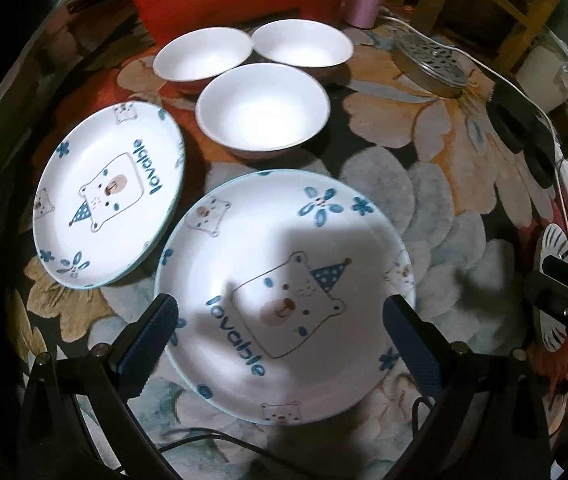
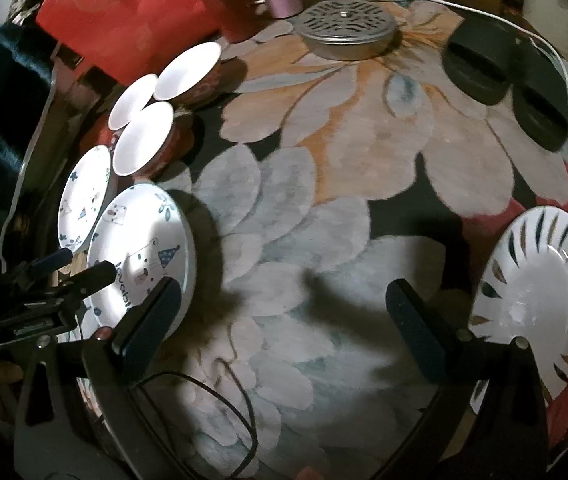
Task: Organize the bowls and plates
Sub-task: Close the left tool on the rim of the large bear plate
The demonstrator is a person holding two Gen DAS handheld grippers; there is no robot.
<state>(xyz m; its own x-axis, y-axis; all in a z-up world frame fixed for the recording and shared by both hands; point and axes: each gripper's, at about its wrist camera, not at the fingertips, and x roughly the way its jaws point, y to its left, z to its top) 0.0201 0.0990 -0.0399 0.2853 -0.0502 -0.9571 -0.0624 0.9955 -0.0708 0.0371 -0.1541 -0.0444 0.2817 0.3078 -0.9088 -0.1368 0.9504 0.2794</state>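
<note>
Left gripper (image 1: 279,320) fingers wide, bear plate (image 1: 284,296) between them, ungrasped; right gripper (image 2: 284,308) fingers wide over bare worktop; next: grip its rim, stack on second bear plate (image 1: 109,196).

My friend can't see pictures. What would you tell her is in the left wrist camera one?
The open left gripper hovers over a white bear plate on a flowery tablecloth. A matching bear plate lies to its left, with three white bowls clustered behind them.
</note>
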